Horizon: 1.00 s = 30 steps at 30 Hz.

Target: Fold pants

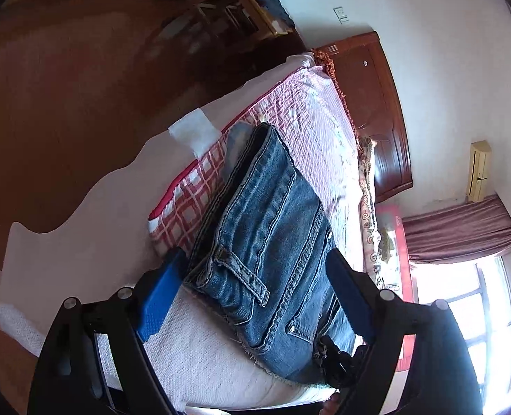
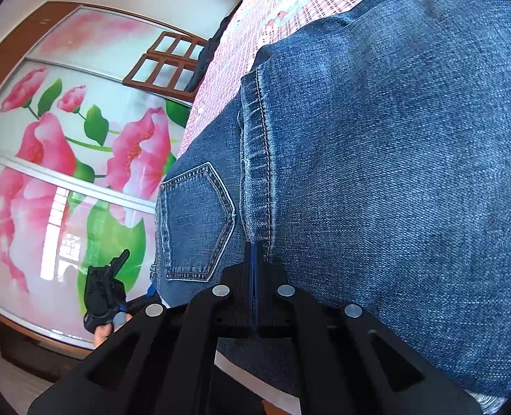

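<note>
Denim: blue jeans (image 1: pixel 265 228) lie folded in a long bundle on a bed, seams and a belt loop facing up in the left wrist view.
Jeans position: lengthwise along the bed, one end toward the wooden headboard (image 1: pixel 376 103), the other end nearest the camera, by the edge of the mattress.
Bedding: a pink and white checked cover (image 1: pixel 303 110) lies under the far part of the jeans; a pale textured blanket (image 1: pixel 193 346) lies under the near part.
Left gripper (image 1: pixel 255 287): its blue-padded fingers (image 1: pixel 158 294) stand apart on either side of the near end of the jeans. The denim lies between them; the pads do not visibly press on it.
Right gripper (image 2: pixel 255 259): its two fingers are pressed together, tips at the denim beside a stitched seam. Whether any cloth is pinched between them cannot be told.
Right wrist view: denim fills most of the picture, with a back pocket (image 2: pixel 196 221) to the left of the seam.
Other gripper seen: the left gripper also shows small at lower left of the right wrist view, held in a hand (image 2: pixel 105 333).
Background: a wardrobe door (image 2: pixel 75 159) printed with large pink flowers and green leaves; a reddish brown wooden floor (image 1: pixel 65 86); a bright window (image 1: pixel 476 311) below a mauve curtain (image 1: pixel 463 231).
</note>
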{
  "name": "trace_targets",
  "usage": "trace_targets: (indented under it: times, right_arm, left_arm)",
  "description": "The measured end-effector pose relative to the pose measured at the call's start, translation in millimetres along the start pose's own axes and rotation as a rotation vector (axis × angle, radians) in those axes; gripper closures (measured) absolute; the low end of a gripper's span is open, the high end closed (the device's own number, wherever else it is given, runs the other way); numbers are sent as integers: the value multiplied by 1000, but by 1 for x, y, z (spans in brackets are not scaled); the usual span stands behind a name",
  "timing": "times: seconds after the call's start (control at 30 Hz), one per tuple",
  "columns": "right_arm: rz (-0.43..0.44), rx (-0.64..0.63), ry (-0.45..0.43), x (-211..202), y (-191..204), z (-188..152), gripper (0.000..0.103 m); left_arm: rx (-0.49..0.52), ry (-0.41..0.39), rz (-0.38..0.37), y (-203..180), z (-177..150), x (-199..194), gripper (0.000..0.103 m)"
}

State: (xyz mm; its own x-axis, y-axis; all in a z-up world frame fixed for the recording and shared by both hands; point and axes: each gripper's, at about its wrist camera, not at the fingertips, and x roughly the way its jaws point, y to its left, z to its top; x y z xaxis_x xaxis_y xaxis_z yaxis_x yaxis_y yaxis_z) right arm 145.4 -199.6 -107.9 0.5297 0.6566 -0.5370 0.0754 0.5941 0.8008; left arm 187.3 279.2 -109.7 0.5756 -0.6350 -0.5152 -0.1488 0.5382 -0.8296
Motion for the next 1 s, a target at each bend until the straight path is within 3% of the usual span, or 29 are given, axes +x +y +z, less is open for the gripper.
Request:
trace_targets:
  times: [0.03,0.07,0.13,0.33,0.47,0.6,0.67,0.7,0.73,0.8,0.93,1.0]
  right_arm:
    - [1,1,0,0,0,1,103]
    - [2,3,1,0,0,1,103]
    - [3,7,3,0,0,1,103]
    - [7,14,6,0,-2,2,103]
    - [9,13,4,-1,-3,3,103]
    - [0,19,14,-4,-2,7,103]
    - [-67,26,-1,-12,9,8,102]
    - [-125,-13,-38,-20,22,6,91]
    - [-171,-90,-79,-29,40,1,70]
    - [-198,-275,-117,-37,81,-12,45]
    - [-238,-688,-114,-15,164,-45,28]
    - [-284,-853,-139,6,196,-57,28]
  left_arm:
    - [5,2,32,-3,3,1,33]
    - [17,4,84,-5,1,1,55]
    - [31,13,178,-4,3,4,80]
    - [-26,-13,159,-7,4,0,89]
    - [-50,-58,105,-18,-3,-14,90]
    - [16,-81,79,-48,-7,-25,91]
    - [56,-87,82,-67,-7,-29,91]
    - [78,-90,87,-76,-7,-30,91]
    - [102,-91,94,-87,-8,-31,91]
    - [147,-90,103,-107,-8,-32,91]
    - [221,-75,106,-139,-7,-28,91]
    - [238,-65,102,-149,-5,-27,91]
